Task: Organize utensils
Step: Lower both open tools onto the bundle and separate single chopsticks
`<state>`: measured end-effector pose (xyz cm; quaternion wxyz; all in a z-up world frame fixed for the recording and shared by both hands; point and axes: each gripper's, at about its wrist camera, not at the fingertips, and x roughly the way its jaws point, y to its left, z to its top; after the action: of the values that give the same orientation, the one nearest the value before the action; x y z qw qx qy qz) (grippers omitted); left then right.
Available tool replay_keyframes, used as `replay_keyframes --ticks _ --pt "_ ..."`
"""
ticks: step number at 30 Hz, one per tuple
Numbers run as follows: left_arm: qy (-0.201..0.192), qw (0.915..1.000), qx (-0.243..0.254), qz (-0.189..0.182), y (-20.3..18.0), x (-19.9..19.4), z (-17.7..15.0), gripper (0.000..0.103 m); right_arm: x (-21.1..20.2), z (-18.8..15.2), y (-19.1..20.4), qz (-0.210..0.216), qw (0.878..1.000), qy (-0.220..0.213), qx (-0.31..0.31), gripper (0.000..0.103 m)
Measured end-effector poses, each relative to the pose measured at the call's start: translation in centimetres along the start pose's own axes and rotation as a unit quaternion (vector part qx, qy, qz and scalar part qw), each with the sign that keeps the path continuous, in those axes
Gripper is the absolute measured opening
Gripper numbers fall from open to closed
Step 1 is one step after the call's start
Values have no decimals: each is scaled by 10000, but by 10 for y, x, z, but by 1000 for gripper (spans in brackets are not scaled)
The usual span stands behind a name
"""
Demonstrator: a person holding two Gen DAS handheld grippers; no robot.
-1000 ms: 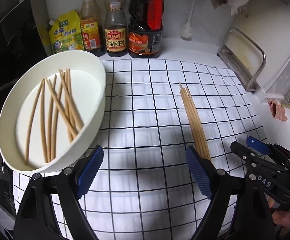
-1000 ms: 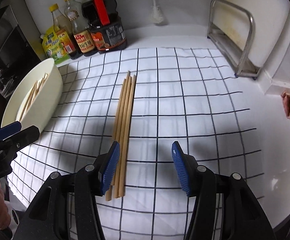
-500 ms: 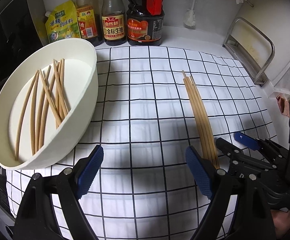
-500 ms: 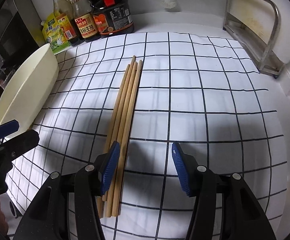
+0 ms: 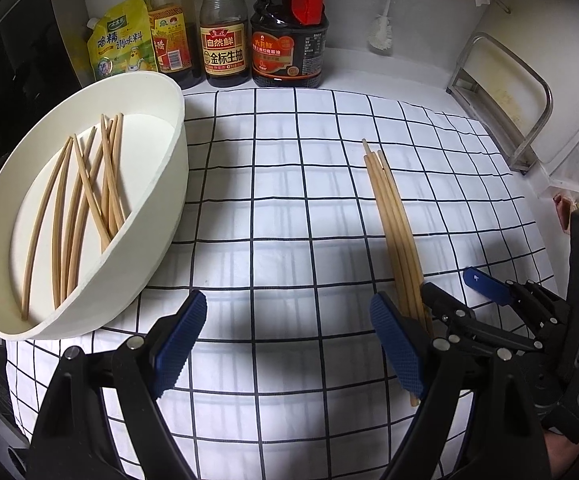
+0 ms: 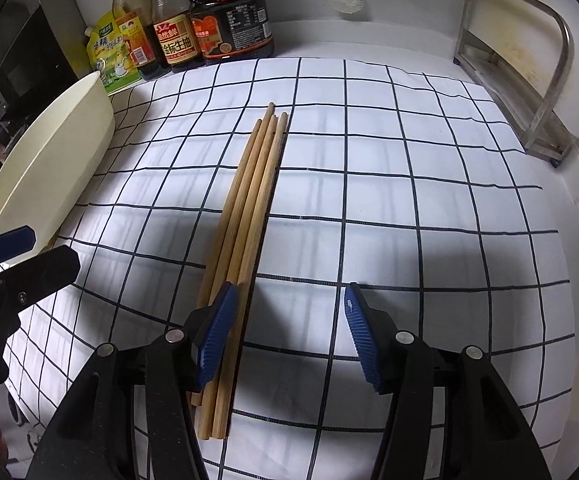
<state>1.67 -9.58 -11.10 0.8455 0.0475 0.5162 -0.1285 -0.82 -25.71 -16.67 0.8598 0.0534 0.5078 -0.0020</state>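
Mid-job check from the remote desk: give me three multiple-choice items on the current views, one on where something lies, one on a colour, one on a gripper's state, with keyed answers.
1. Where does the tidy bundle of chopsticks lie?
A. In the white bowl
B. On the checked cloth
C. In the metal rack

2. What colour are the grid lines of the checked cloth?
A. Red
B. Green
C. Dark blue to black

3. How does the right gripper stand?
A. Open, nothing between its pads
B. Shut on one chopstick
C. Shut on the bowl's rim

Answers:
1 B, the bundle rests flat on the cloth, apart from the white bowl, which holds its own loose chopsticks.
2 C, dark lines cross white fabric.
3 A, bare cloth shows between the blue pads; the bundle passes under the left one.
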Motion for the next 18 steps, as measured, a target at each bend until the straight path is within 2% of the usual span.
replay_keyframes --ticks 6,18 --pt "8 10000 -15 -7 -2 3 2 82 4 1 1 -273 9994 -10 -233 53" --pt "156 9998 89 -134 -24 25 1 82 -6 -6 -43 -450 9989 -96 114 53"
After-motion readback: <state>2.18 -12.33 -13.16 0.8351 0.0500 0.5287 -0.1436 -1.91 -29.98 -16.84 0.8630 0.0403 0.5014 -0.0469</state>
